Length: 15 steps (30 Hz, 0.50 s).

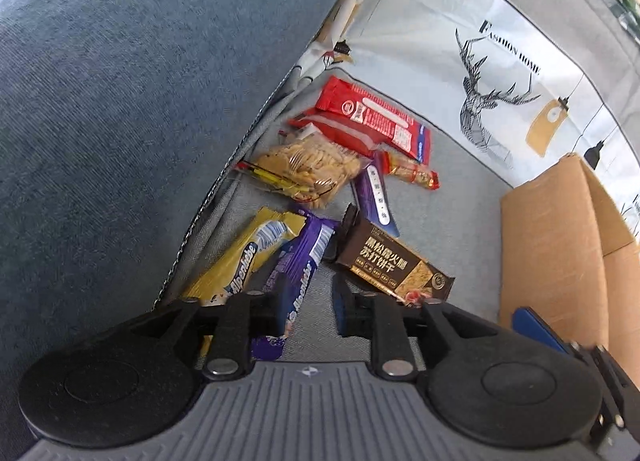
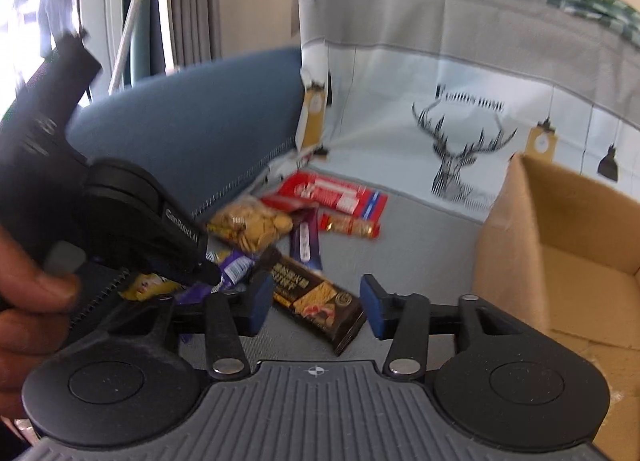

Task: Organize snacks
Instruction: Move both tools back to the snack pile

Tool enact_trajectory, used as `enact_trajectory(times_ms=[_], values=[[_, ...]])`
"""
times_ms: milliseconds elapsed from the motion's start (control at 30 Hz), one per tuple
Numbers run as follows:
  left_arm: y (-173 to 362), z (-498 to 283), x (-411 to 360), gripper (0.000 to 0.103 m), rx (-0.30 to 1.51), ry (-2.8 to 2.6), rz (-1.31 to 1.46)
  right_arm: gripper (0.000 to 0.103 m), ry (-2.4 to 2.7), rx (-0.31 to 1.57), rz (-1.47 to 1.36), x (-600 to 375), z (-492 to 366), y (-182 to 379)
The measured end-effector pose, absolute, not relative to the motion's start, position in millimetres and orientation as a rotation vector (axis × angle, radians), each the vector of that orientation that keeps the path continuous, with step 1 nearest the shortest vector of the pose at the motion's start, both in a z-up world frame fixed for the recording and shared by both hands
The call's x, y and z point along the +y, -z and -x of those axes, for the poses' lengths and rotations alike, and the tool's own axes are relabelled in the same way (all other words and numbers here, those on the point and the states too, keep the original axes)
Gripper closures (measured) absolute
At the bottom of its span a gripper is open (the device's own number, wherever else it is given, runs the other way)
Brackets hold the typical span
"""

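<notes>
The snacks lie in a loose heap on a grey sofa seat (image 1: pixel 440 197), crowded toward the blue backrest (image 1: pixel 140 81); taking the cardboard box (image 2: pixel 560 245) as the landmark, the heap sits well to its left with bare seat between. The box is open at the top, and probably stands there to receive the sorted packets.

The brown cracker pack (image 1: pixel 394 261) is the heap's nearest member to the box. Beyond it, further from the box, lie a purple candy pack (image 1: pixel 298 261) overlapping a yellow candy pack (image 1: pixel 240 257), a clear bag of biscuits (image 1: pixel 312 167) and a red wafer pack (image 1: pixel 374 117) at the far end.

The left gripper (image 1: pixel 306 311) is released, jaws parted and empty, poised just over the purple candy pack. The right gripper (image 2: pixel 310 307) is likewise released and empty, its jaws straddling the brown cracker pack without pressing on it. A hand (image 2: pixel 28 301) grips the left tool's handle.

Clearance: the backrest closes off the heap's far side. The near wall of the box is a raised edge any carried packet must clear. The two tools work close together; collision risk is judged moderate.
</notes>
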<state>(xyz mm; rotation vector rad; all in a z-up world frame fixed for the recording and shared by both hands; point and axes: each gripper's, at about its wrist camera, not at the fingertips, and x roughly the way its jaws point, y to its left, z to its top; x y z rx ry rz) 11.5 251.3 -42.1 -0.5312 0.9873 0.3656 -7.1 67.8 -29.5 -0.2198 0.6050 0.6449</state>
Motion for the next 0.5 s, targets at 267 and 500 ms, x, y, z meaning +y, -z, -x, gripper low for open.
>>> enact_trajectory(times_ms=[267,500], values=[[52,-12,256,0.067,1.024,-0.396,0.548,0.013,-0.673,0.612,0.416,107,-20,64],[55,-14,255,0.063,1.04,-0.393,0.544,0.012,-0.644,0.661,0.439,120,-46,89]])
